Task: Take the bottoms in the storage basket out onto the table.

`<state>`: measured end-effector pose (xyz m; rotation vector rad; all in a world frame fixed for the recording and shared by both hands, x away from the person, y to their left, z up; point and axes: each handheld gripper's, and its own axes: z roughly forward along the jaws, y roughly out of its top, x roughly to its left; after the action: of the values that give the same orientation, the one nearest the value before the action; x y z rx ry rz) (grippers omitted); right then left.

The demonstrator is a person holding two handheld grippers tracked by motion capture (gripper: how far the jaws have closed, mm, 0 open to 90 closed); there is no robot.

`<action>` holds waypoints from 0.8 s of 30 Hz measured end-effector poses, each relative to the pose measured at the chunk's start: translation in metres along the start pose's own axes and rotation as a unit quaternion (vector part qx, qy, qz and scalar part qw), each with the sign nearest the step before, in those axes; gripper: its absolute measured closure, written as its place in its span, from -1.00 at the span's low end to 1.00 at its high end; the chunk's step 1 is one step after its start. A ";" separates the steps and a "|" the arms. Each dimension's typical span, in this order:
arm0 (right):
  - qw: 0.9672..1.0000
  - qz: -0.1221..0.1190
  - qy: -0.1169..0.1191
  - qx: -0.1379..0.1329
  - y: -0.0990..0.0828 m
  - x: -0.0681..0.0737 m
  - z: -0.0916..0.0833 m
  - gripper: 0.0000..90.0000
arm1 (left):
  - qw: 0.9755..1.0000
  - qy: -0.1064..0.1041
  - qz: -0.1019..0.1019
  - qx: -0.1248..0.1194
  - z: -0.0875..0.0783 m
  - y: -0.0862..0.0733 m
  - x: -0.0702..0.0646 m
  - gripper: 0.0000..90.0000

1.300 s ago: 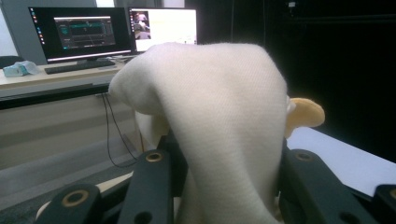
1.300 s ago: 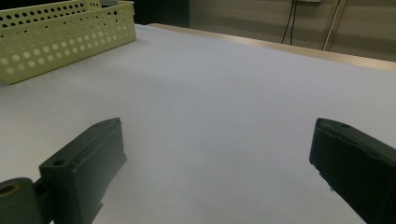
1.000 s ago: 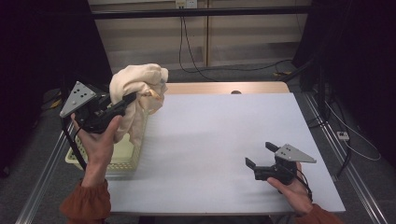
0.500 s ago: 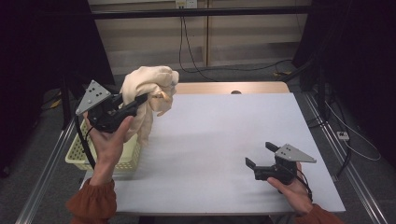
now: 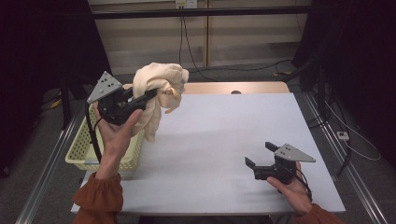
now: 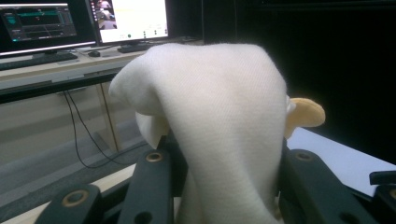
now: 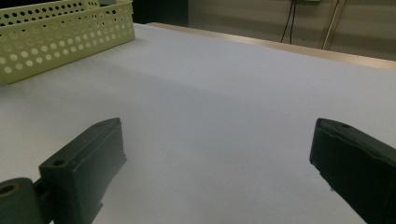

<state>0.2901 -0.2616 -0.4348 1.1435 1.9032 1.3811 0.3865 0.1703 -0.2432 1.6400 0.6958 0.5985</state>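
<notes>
While the white table lies bare at its middle, a yellow basket sits at its left edge. Above it, the left gripper clamps a cream cloth. Near right, the right gripper rests, jaws wide, holding nothing.

the white counter lies bare across its middle and far side; free passage is offered there. the left edge is blocked by a yellow perforated basket, whose wall is seen at the far left in the right claw view. above the basket, room is taken by a cream cloth clamped in the left claw and hanging down to the counter's left edge. the near right corner is occupied by the right claw, jaws spread, nothing between them.
</notes>
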 end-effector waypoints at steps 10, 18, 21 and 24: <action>1.000 0.001 0.000 0.001 0.000 0.000 0.000 -0.93 | 1.000 -0.008 -0.002 0.001 0.008 -0.005 -0.007 0.47; 1.000 0.000 0.002 0.000 0.000 0.000 -0.001 -0.93 | 1.000 -0.022 -0.005 -0.002 0.013 -0.006 -0.014 0.47; 1.000 0.000 0.001 0.000 0.000 0.000 -0.001 -0.93 | 1.000 -0.022 -0.005 0.004 0.018 -0.009 -0.016 0.47; 1.000 -0.002 0.001 0.001 0.000 0.000 -0.001 -0.93 | 1.000 -0.023 -0.003 0.012 0.024 -0.012 -0.018 0.47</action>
<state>0.2893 -0.2618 -0.4349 1.1395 1.9070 1.3797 0.3899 0.1425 -0.2592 1.6671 0.6768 0.5488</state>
